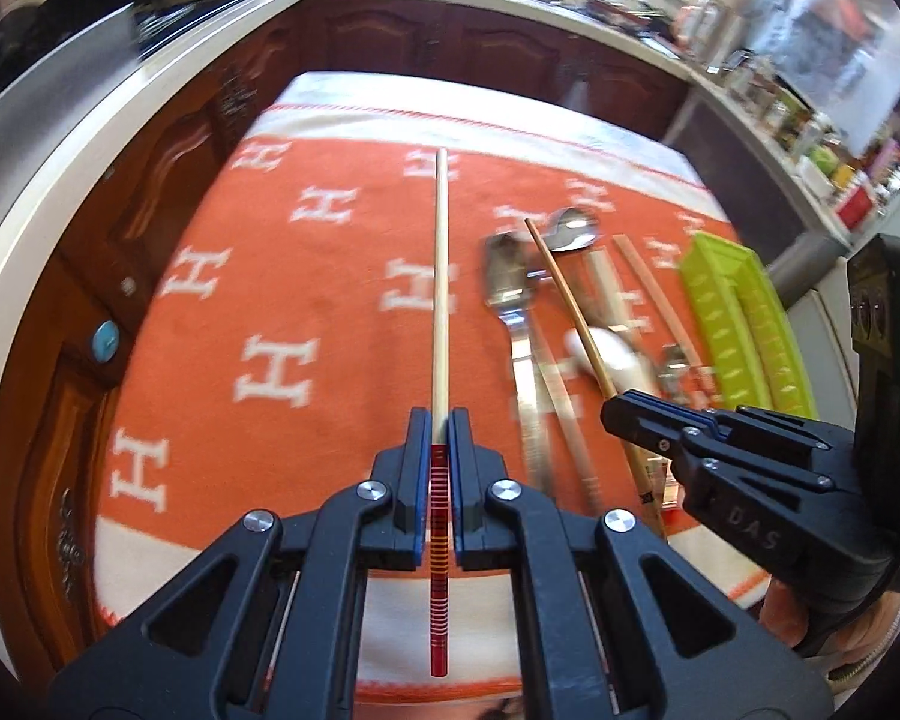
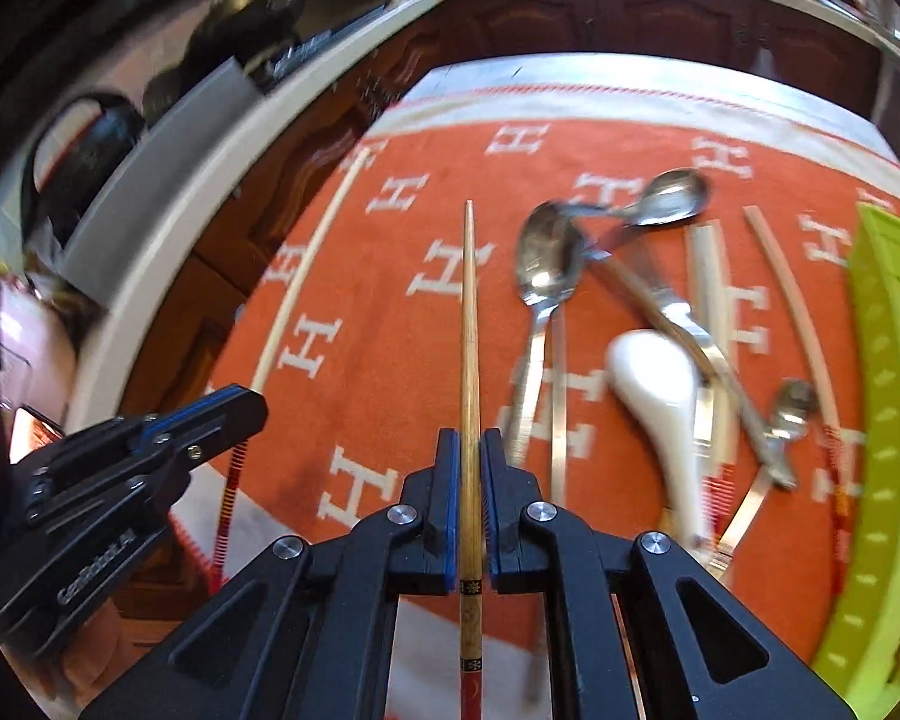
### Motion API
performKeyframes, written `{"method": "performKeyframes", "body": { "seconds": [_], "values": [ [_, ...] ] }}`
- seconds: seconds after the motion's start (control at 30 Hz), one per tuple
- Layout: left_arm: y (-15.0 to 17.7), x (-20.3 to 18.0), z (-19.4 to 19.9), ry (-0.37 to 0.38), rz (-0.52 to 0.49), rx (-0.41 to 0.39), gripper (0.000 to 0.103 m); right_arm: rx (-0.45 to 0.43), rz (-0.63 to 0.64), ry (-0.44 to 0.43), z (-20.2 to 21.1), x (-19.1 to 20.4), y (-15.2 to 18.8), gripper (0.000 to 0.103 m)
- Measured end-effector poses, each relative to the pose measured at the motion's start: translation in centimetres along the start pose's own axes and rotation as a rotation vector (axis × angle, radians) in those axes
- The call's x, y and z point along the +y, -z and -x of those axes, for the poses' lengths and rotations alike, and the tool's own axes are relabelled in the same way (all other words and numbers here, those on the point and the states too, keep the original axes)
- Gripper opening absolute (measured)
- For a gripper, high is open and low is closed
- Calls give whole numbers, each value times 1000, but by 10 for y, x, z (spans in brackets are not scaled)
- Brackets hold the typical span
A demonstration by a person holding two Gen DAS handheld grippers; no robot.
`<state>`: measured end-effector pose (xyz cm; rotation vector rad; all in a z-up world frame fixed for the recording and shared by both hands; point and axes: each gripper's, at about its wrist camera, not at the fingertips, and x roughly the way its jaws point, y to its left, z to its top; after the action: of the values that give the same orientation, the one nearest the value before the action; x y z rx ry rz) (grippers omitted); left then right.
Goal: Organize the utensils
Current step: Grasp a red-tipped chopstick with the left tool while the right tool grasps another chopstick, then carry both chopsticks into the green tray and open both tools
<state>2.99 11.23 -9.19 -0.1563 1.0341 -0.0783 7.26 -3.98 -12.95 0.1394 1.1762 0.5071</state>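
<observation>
While the left gripper clamps a pale wooden chopstick with a red-striped end, the right gripper pinches a brown wooden chopstick. Both sticks hang above the orange letter-patterned cloth. Blur smears the steel spoons and white ceramic spoon; the lime-green tray is cut off.

The table is covered by an orange cloth patterned with white H letters. On the cloth are laid metal spoons, a white spoon, loose chopsticks and, at the right edge, a green tray.
</observation>
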Motion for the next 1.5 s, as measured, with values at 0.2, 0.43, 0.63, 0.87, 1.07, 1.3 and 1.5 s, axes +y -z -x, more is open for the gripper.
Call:
{"method": "performKeyframes", "body": {
  "seconds": [0.2,0.43,0.63,0.87,1.07,1.3,1.5],
  "values": [
    [-29,-87,6,125,-127,-8,4,-100,-88,37,77,-56,8,6],
    [-56,-199,-15,245,-223,25,4,-233,-200,173,157,-136,15,6],
    [-60,-261,-56,314,-207,117,4,-269,-274,277,191,-196,23,6],
    [-50,-283,-92,309,-195,175,4,-215,-295,305,181,-239,30,6],
    [-45,-274,-103,273,-213,197,18,-186,-324,298,151,-243,27,30],
    [-47,-243,-86,234,-206,160,45,-206,-295,285,153,-223,27,35],
    [-53,-221,-65,188,-197,120,45,-217,-257,260,159,-198,27,35]
  ]
}}
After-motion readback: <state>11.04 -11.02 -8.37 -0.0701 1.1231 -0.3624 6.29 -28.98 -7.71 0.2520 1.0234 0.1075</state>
